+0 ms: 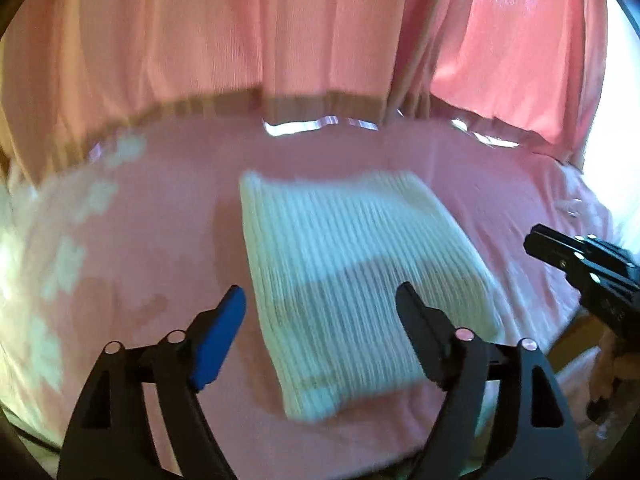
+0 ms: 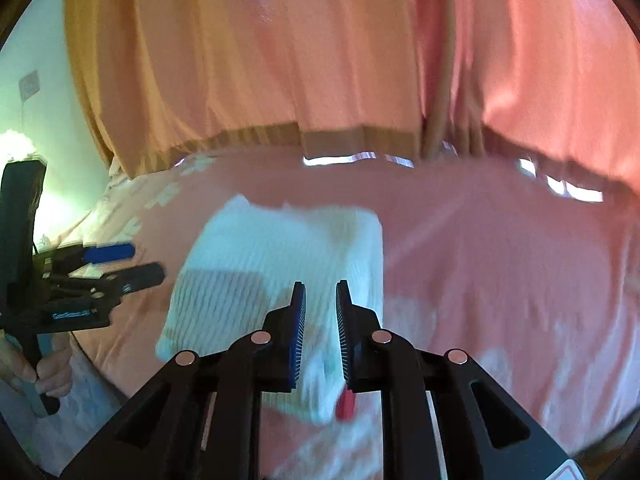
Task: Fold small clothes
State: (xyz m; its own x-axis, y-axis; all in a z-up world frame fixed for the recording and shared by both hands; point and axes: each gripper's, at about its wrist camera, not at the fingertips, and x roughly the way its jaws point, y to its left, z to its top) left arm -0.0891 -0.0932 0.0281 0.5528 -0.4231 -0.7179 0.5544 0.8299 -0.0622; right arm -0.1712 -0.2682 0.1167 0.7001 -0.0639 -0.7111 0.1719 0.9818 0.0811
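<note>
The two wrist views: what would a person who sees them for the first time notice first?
First, the white ribbed garment, folded into a neat rectangle, lying in the middle of the pink bedcover. Next, the pink curtains that hang behind the bed and fill the top of both views. Last, the two black grippers above the near edge of the garment: the left gripper wide open, the right gripper nearly closed, holding nothing.

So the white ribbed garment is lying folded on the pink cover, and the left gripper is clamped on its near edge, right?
Not quite. The white ribbed garment does lie folded on the pink cover, but the left gripper is not clamped on it: the left wrist view shows its jaws standing wide apart above the cloth, gripping nothing.
</note>
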